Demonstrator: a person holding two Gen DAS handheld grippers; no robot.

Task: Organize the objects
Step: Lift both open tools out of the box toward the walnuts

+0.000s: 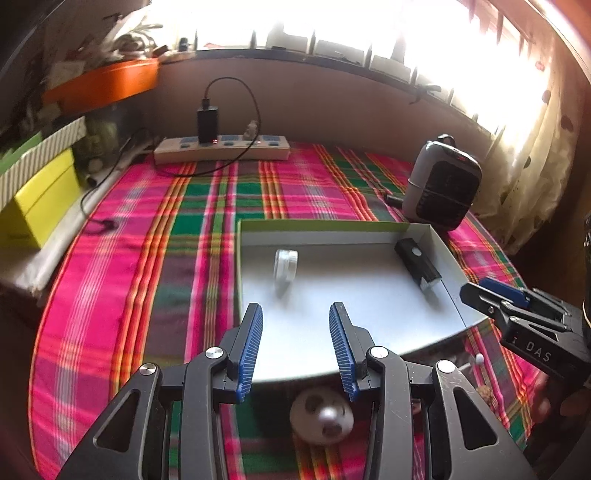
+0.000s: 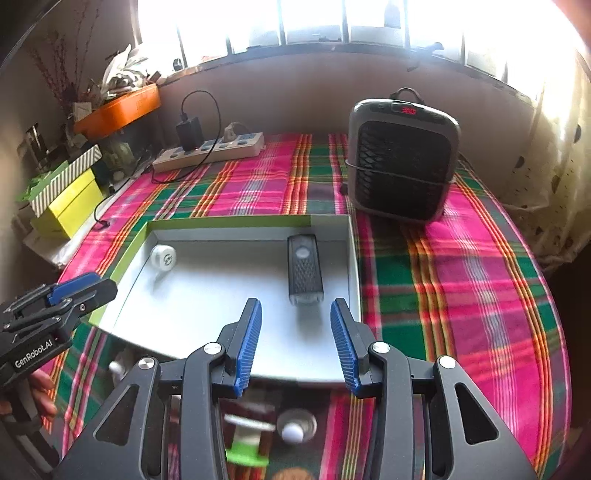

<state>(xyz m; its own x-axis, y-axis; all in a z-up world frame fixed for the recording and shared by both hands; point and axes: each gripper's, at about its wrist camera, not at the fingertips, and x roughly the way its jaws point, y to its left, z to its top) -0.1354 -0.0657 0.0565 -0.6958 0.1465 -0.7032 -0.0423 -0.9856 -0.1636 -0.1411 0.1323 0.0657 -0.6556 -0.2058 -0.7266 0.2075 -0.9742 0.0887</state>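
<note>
Both grippers, left (image 1: pixel 295 350) and right (image 2: pixel 295 347), gape empty over the tray (image 1: pixel 448 258); small items at bottom frame risk being overlooked, hidden beneath the fingers.

Black tongs (image 1: pixel 295 350) — ribbed blue pads (image 1: pixel 253 350).

Window (image 1: pixel 332 26) straight ahead of both tools is totally blown out, pure white glare. Light pours in from there, so the white box (image 1: pixel 369 295) just ahead has soft shadows. Stuff under the fingers is blurry, and fisheye edges bend and go dark.
</note>
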